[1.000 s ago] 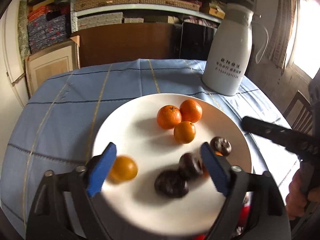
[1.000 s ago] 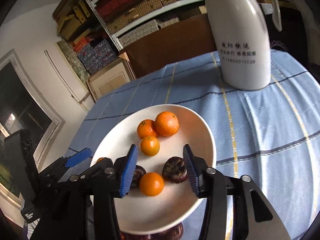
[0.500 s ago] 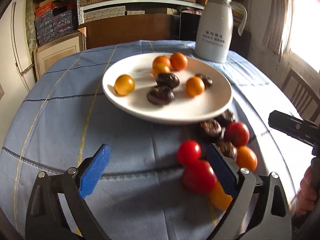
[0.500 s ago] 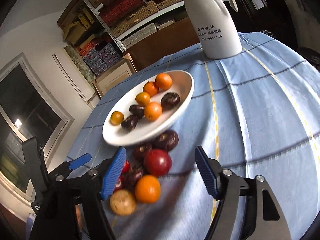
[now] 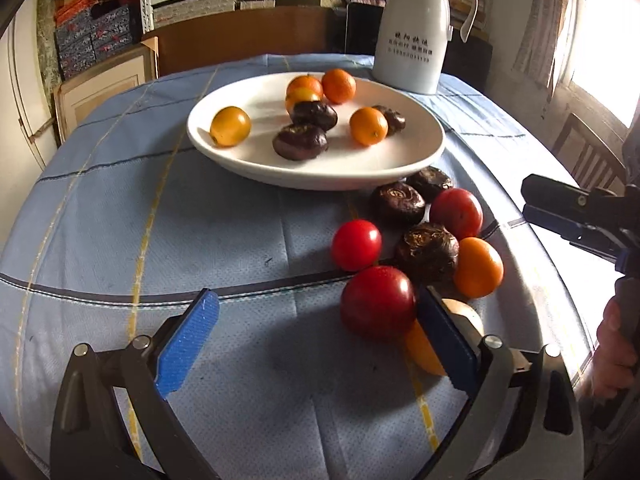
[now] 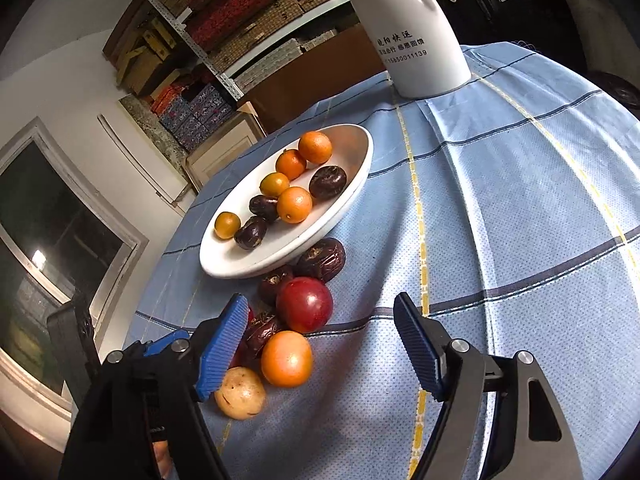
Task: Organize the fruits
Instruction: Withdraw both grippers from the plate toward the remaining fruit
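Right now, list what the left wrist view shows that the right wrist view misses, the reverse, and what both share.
Only the left wrist view: a wooden chair by a bright window, and a second red fruit seen whole.
Only the right wrist view: a dark window, and the pale speckled fruit in full.
Both: the white plate with oranges and dark fruits, the white jug, the loose fruit pile, blue cloth, shelves.
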Tool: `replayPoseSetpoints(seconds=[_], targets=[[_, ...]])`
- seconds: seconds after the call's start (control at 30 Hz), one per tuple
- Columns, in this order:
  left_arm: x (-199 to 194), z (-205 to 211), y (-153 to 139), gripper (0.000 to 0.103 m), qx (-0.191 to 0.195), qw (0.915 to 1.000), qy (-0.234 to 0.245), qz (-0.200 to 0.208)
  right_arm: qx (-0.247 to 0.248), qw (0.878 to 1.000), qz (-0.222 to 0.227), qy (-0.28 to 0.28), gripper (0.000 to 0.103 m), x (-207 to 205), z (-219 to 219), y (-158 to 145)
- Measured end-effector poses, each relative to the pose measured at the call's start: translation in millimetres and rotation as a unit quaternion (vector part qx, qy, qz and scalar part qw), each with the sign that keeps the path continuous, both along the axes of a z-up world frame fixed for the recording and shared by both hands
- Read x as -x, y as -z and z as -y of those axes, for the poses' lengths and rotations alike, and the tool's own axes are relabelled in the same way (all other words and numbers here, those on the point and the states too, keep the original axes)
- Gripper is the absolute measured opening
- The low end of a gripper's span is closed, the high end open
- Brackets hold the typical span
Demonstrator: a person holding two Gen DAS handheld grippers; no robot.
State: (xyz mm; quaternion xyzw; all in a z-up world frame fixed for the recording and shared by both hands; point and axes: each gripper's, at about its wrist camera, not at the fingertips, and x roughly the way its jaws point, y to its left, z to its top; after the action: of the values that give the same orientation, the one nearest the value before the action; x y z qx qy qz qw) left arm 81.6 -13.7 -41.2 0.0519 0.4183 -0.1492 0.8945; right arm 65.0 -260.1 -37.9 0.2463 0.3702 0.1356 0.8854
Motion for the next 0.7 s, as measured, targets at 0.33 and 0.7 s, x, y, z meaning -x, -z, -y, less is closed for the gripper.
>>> replayPoseSetpoints(seconds=[0.33,0.7], targets=[[5.7,-38.5,-7.2,0.098,0.029,0.9988,-0.038,0.011,0.002,1.000,-0.003,-0.004,0.076,-0.6,-1.5,0.0],[7.3,-4.6,-3.0,0.097,0.012,0.9992,0.037,0.011,0.006,1.000,0.001,-0.008,0.076,0.0,-3.4,-1.3]])
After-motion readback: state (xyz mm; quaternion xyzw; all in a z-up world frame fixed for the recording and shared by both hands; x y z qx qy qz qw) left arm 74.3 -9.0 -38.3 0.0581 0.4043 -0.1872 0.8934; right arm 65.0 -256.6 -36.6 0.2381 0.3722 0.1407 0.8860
